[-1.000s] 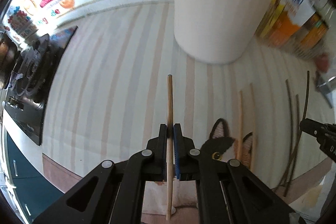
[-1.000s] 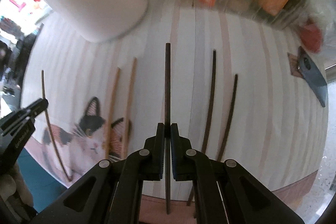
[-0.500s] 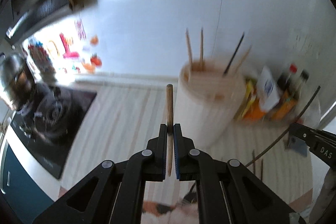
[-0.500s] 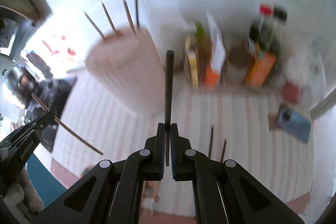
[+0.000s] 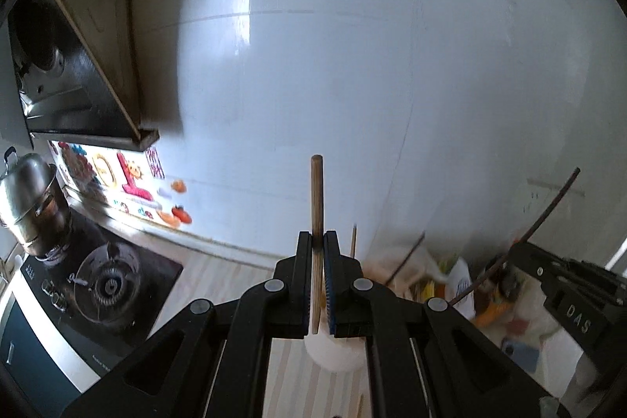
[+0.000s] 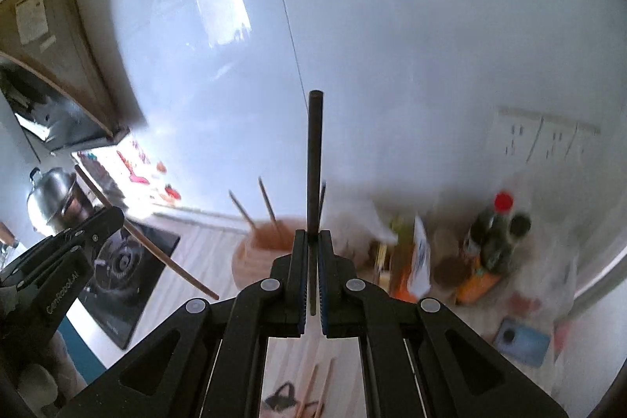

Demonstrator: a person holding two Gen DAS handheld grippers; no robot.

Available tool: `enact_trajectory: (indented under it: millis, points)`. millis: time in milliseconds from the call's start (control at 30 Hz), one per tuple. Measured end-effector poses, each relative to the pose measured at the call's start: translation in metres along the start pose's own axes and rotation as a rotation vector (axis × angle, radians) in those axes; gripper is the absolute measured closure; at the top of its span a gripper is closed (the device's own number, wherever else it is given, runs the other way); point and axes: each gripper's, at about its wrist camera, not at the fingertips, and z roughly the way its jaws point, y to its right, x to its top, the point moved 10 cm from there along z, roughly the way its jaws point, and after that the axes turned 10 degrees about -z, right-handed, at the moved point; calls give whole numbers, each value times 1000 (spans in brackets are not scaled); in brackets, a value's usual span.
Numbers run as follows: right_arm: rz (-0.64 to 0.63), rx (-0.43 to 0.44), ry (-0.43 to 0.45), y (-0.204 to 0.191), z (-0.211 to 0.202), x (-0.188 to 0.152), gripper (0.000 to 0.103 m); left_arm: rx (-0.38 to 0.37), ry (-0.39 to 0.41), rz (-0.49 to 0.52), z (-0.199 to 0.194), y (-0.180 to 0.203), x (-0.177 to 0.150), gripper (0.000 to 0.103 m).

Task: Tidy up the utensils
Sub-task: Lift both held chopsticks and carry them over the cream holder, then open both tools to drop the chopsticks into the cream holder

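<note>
Left gripper (image 5: 318, 241): clamped on a light wooden chopstick (image 5: 316, 198), its end pointing up against the white wall (image 5: 352, 65). A second ago it hung low over the striped counter (image 5: 219, 285); now raised well above it.

Right gripper (image 6: 311, 241): clamped on a dark chopstick (image 6: 314, 151), likewise lifted from the counter since a second ago.

Chopstick holder (image 6: 254, 253): on the counter beyond both grippers, several chopsticks standing in it; earlier it towered overhead, now its open top shows from above.

Far right: sauce bottles (image 6: 497, 237). Far left: gas stove (image 5: 102, 285), steel pot (image 5: 31, 198). Near: two light chopsticks (image 6: 313, 390) lying on the counter.
</note>
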Motion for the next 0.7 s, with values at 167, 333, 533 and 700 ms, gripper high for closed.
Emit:
enact_trajectory:
  millis: [167, 333, 533, 700]
  points:
    - [12, -18, 19, 4, 12, 35, 98, 3, -30, -62, 32, 2, 18, 100]
    - [44, -17, 10, 7, 38, 45, 98, 35, -71, -97, 73, -3, 19, 100]
    - [78, -13, -31, 14, 78, 45, 98, 28, -71, -138, 95, -5, 28, 100]
    - [100, 2, -56, 21, 99, 41, 98, -14, -68, -135, 95, 5, 31, 100]
